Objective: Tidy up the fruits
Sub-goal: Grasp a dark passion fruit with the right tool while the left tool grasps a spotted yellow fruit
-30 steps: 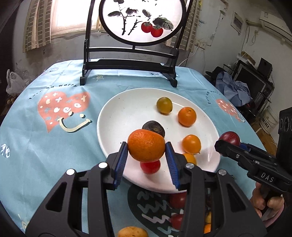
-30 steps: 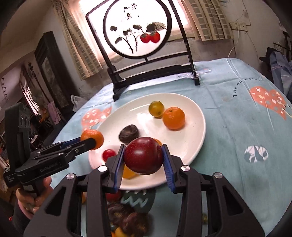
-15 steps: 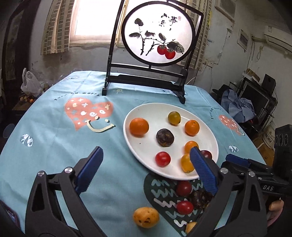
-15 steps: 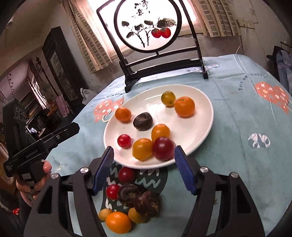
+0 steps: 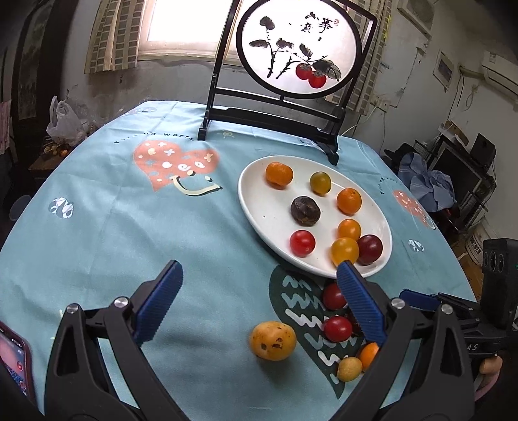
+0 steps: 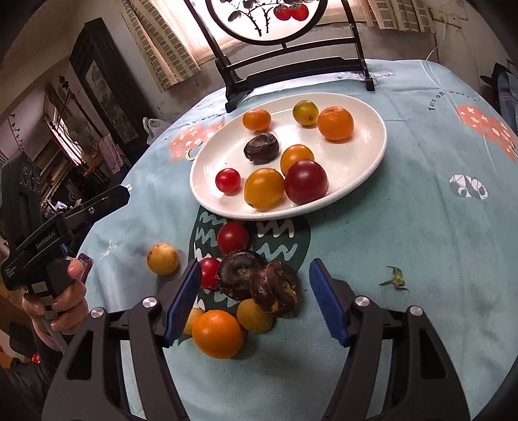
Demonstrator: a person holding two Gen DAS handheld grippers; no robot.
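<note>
Both claws empty. Left gripper point(image 5: 259, 301) spread wide, right gripper point(image 6: 255, 299) likewise. Plate point(image 6: 372, 152) holds eight fruits; rest lie loose on tablecloth point(image 5: 129, 233) just below its rim. We judge next step: pick from pile. Right w/ dark wrinkled pair point(image 6: 259, 278) between tips: drop straight, close on one only. Left: spotted yellow fruit point(image 5: 272, 340) sits apart, easy approach.

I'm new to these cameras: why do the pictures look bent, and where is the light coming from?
Left wrist view: the fisheye lens bows the table edge; the window behind is blown out white. Right wrist view: corners go black, and the backlit round screen glares, leaving the cabinet dim.
</note>
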